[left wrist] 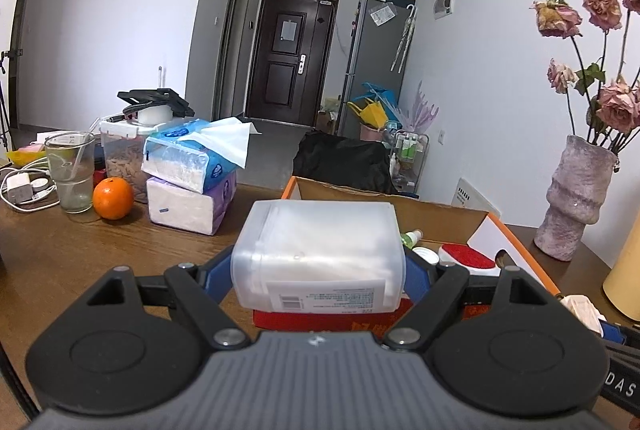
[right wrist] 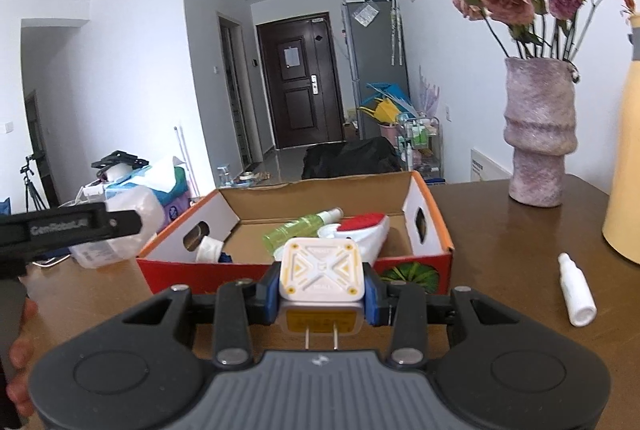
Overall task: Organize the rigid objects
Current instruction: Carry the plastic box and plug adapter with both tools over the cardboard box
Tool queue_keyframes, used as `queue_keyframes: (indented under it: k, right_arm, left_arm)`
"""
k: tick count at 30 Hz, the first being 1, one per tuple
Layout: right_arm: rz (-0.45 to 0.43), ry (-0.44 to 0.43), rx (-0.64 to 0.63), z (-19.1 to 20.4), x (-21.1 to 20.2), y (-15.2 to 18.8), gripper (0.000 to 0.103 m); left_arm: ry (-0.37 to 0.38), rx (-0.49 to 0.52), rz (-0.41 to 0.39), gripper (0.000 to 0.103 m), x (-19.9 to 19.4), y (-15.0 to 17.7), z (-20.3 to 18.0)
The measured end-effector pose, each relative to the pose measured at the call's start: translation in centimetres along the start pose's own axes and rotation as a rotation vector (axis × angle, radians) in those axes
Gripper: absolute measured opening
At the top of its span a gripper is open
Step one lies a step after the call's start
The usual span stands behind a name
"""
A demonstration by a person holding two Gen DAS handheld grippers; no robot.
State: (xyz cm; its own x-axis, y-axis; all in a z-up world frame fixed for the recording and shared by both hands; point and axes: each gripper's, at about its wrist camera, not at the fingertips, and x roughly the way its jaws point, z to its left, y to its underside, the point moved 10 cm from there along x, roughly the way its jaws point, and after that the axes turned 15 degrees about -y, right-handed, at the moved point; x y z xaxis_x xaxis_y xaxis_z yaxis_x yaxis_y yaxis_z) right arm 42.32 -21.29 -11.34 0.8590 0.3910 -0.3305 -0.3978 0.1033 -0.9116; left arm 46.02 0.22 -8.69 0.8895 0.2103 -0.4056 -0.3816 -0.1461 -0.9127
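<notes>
Left wrist view: the left claw (left wrist: 318,270) is clamped by its blue pads on a translucent plastic box (left wrist: 318,254), label side toward the camera, held above the near edge of the cardboard box (left wrist: 516,242) on the table (left wrist: 80,250). Right wrist view: the right claw (right wrist: 322,296) is clamped on a white charger (right wrist: 322,272) (prongs pointing back at the camera), held just short of the cardboard box's red front wall. Inside the cardboard box lie a green bottle (right wrist: 298,230) and a red-topped white item (right wrist: 366,226). A white bottle (right wrist: 576,290) lies on the table to the right, apart from the vase (right wrist: 540,134).
</notes>
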Motion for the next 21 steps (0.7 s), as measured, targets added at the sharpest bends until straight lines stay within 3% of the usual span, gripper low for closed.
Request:
queue_keyframes:
  k: [21]
  right_arm:
    - [-0.023, -0.018, -0.031, -0.2, 5.4, -3.5, 0.038]
  left_arm:
    - [0.018, -0.016, -0.026, 0.083, 4.6, -2.9, -1.9]
